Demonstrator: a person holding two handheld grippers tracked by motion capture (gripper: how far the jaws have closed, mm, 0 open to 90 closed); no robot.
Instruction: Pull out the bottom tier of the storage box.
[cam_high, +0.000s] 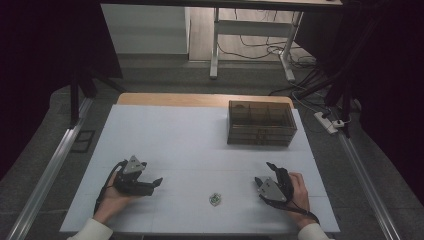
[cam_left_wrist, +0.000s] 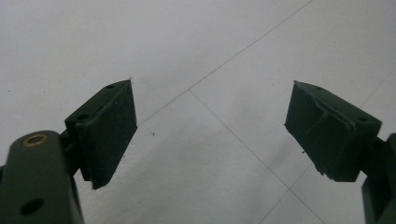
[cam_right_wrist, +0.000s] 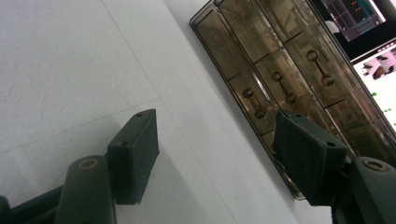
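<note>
**Nothing picked up yet: both grippers idle beside the small object**

High view: the left gripper (cam_high: 150, 182) rests on the white table (cam_high: 165, 135) at about 8 o'clock, and the right gripper (cam_high: 263, 182) at about 4 o'clock. Between them, near 6 o'clock, lies a small green-and-white object (cam_high: 215, 199), touched by neither. A smoky drawer box (cam_high: 261, 123) stands at 1 o'clock, drawers seemingly closed.

Left gripper view: the jaws stand wide apart over bare tabletop, holding nothing.

Right gripper view: the jaws are spread and empty, facing the drawer box (cam_right_wrist: 285, 74) with its small handles.

By my judgement, grasping, any drawer opening and placing all remain.
</note>
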